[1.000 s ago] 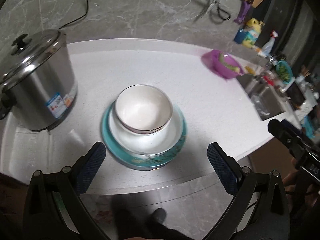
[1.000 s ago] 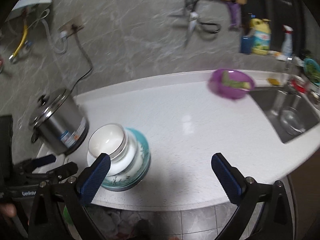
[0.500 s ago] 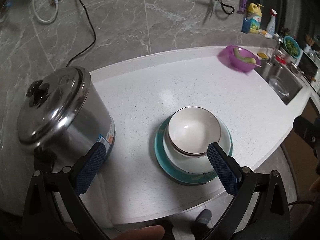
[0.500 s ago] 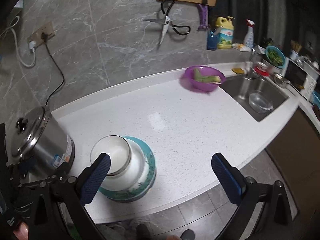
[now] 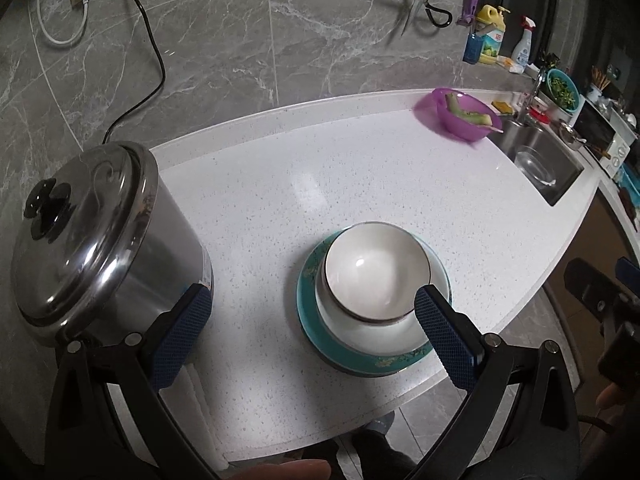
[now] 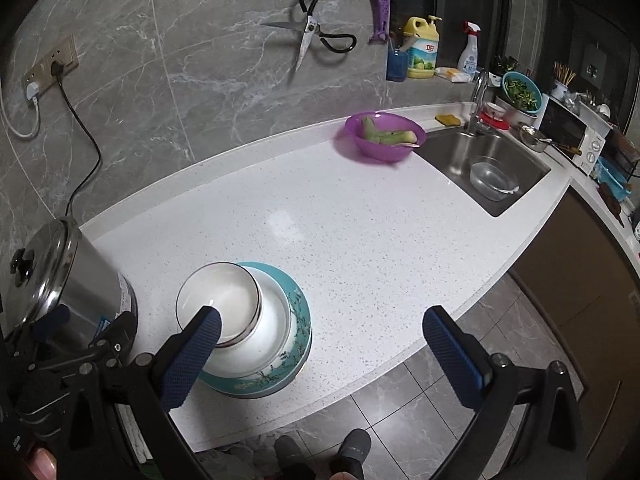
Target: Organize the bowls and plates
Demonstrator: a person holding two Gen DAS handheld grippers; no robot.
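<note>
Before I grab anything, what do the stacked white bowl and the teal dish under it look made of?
White bowl: likely glazed ceramic, glossy highlight, thin dark rim line. Teal dish: also looks glazed ceramic, shiny with a painted branch pattern on its side. Both probably slippery and breakable.

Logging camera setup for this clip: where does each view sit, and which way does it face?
Left wrist: on the open left gripper, looking down over the white countertop at the steel lidded pot and the stacked white bowl; a fingertip shows below.
Right wrist: on the open right gripper, facing the purple plastic bowl and steel sink; shoes show below.
Shared: pot, stack, purple bowl, sink.
</note>
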